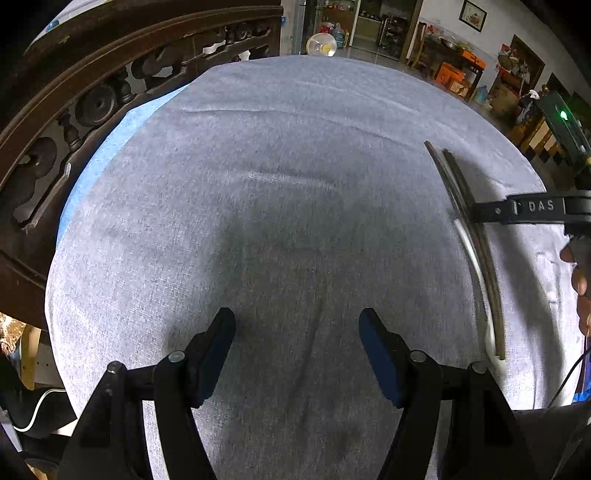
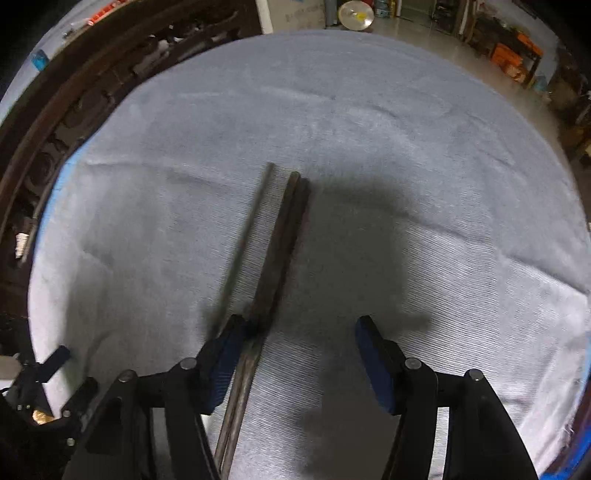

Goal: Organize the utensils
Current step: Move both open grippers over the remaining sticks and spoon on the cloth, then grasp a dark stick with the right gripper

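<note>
The work surface is a table covered by a grey cloth (image 1: 280, 192), with a blue underlayer (image 1: 107, 147) exposed along the cloth's left edge. A dark carved wooden rail (image 1: 74, 103) borders the cloth on the left. Beyond the far edge of the cloth the room opens onto a tiled floor, with a round fan (image 1: 321, 45) standing just past that edge, orange crates (image 1: 452, 72) on the far right, and a framed picture (image 1: 472, 15) on the wall above them. The chopsticks (image 2: 275, 254) lie on the cloth right of its centre, laid lengthwise away from the operator. The left wrist view shows two dark sticks plus one white stick (image 1: 476, 266) lying alongside them; in the right wrist view the count is unclear because of blur, with a pair of dark sticks touching each other and a further thin dark stick just left of them. The left gripper (image 1: 297, 321) hangs over the near middle of the cloth, jaws wide apart, nothing between them. The right gripper (image 2: 299, 328) sits at the near part of the chopsticks, jaws also wide apart; its left finger (image 2: 229, 343) is against the dark pair, while the right finger stands well apart from them. The right gripper's body, marked DAS, crosses the chopsticks in the left wrist view. One fan, one picture and one rail are counted.
</note>
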`<state>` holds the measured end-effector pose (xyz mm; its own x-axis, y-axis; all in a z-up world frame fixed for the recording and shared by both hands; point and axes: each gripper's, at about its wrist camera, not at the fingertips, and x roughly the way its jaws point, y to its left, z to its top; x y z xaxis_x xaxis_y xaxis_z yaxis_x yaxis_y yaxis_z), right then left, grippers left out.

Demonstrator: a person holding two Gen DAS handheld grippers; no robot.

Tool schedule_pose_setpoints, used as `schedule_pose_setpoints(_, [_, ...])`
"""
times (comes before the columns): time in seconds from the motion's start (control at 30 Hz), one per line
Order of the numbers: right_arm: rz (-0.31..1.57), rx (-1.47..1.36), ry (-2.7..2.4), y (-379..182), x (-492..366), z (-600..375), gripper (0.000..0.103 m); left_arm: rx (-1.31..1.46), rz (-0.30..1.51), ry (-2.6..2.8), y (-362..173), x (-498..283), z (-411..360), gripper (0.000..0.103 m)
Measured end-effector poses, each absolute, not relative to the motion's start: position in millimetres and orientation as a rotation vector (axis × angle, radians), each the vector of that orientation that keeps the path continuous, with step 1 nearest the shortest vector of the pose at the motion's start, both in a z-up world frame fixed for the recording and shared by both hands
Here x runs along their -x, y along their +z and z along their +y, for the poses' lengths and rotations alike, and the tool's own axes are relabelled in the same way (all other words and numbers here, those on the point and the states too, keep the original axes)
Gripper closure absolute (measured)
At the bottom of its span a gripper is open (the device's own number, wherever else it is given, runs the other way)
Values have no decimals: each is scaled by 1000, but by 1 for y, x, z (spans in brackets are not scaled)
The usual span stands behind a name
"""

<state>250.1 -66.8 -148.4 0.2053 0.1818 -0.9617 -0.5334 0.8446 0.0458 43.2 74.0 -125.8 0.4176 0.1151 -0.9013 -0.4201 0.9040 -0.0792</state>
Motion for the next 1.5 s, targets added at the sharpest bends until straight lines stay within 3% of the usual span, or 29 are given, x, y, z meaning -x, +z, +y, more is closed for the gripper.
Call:
schedule_pose_setpoints(0.27, [1289,56,426,-137,-256,-148,37,311,1080,334,-123,-52,84,33])
schedule_pose_setpoints(0.83, [1305,183,461,-152,-254,-93,37,322,1105,329,-124,-80,99,33])
schedule_pose_setpoints(1.23, [1330,101,468,-144,-263,-110,37,326,1146,277,-130,-116,99,33])
schedule_pose_setpoints(1.5, [1348,194,448,-153,-268,-65,59,318,1154,273,-132,-120,99,33])
